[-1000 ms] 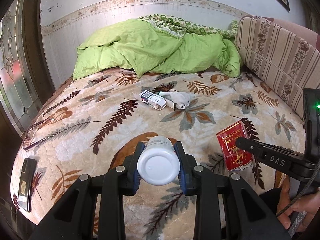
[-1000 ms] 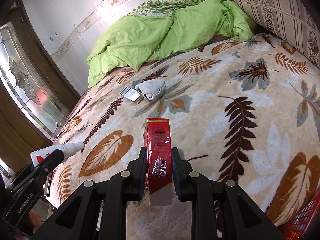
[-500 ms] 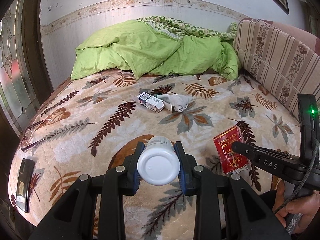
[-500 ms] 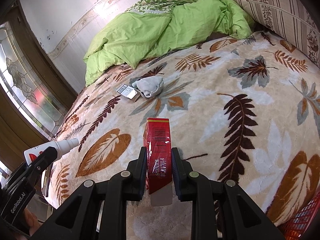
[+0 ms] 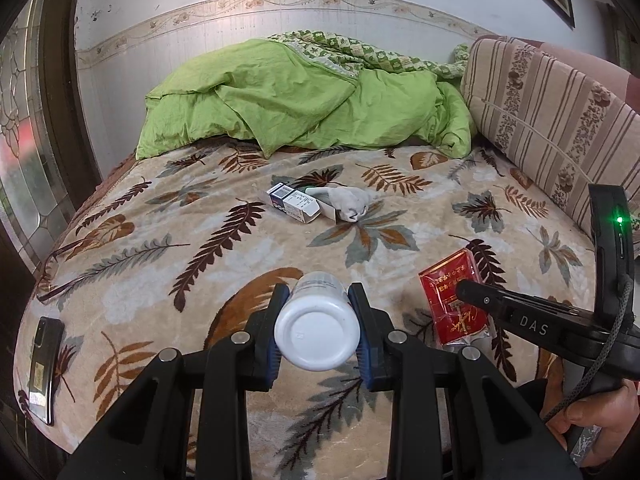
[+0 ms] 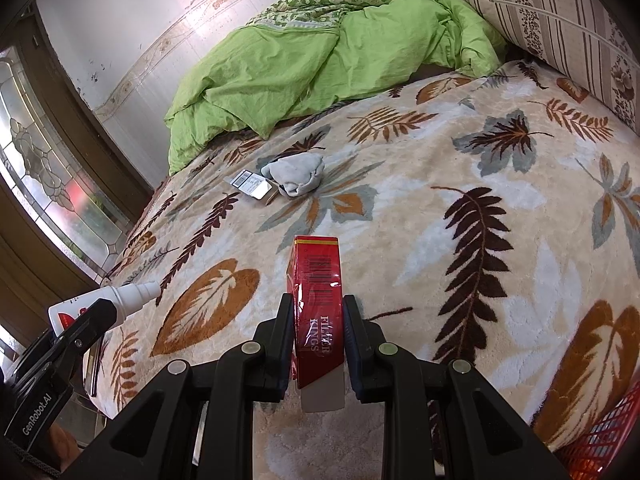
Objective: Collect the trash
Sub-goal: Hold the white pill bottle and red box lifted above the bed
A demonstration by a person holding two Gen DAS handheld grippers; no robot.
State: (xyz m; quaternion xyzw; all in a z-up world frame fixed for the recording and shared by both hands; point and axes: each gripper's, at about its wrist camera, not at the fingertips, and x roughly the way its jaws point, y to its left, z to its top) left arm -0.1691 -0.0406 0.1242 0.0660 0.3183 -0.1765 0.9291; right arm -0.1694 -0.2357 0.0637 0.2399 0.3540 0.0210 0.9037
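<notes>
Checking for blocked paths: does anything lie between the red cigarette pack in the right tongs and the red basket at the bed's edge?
Nothing visible does. The red cigarette pack is clamped in the right tongs; only bare blanket separates it from the red basket, whose corner alone shows at lower right.

Both views have drawn slightly back from the white box (image 5: 294,203) and grey sock (image 5: 351,202).

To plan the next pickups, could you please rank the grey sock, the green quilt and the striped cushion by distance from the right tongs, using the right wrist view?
1. grey sock, mid-bed, ahead and slightly left.
2. green quilt, heaped along the far wall.
3. striped cushion, far right corner; close to the quilt's far end.
</notes>
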